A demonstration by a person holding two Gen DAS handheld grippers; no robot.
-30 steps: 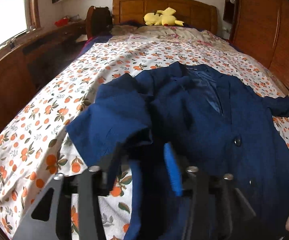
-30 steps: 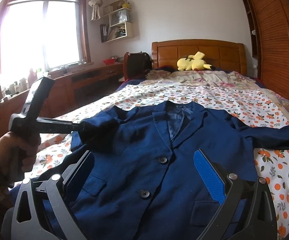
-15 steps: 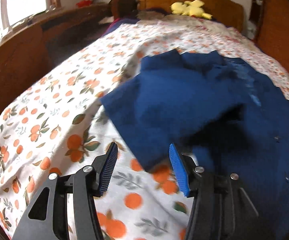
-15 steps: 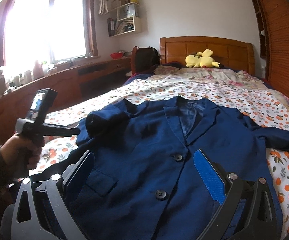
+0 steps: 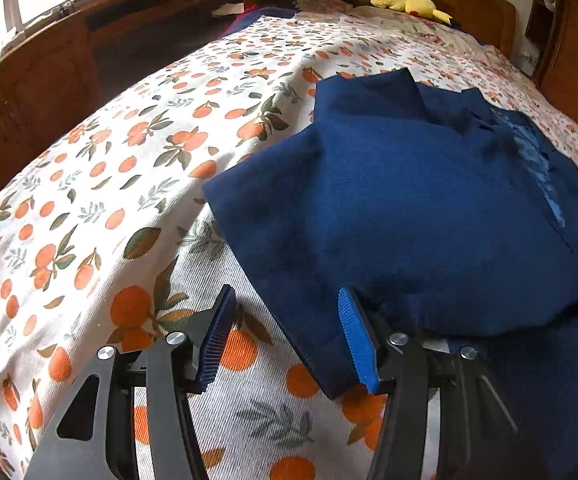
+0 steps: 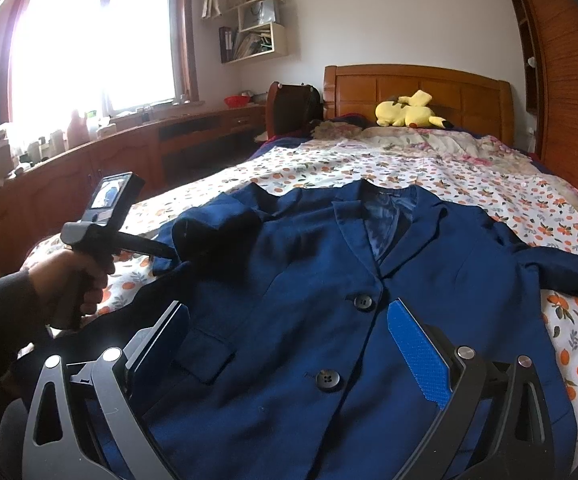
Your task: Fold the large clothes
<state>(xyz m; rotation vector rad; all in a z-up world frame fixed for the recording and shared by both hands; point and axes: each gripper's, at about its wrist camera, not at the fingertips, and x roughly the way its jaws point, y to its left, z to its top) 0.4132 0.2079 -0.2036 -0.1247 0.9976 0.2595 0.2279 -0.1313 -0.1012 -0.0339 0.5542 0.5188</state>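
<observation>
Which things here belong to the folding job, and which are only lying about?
Belong to the job:
- blue jacket
- left gripper, jaws closing around the sleeve cuff
- right gripper, open over the jacket

Lying about:
- yellow plush toy
- red bowl
- wall shelf

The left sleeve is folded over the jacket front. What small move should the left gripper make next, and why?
Probably ease the left gripper forward and close on the sleeve cuff edge. Its jaws are closing with the cuff between them, not yet pinched, and the fold looks rumpled.
</observation>
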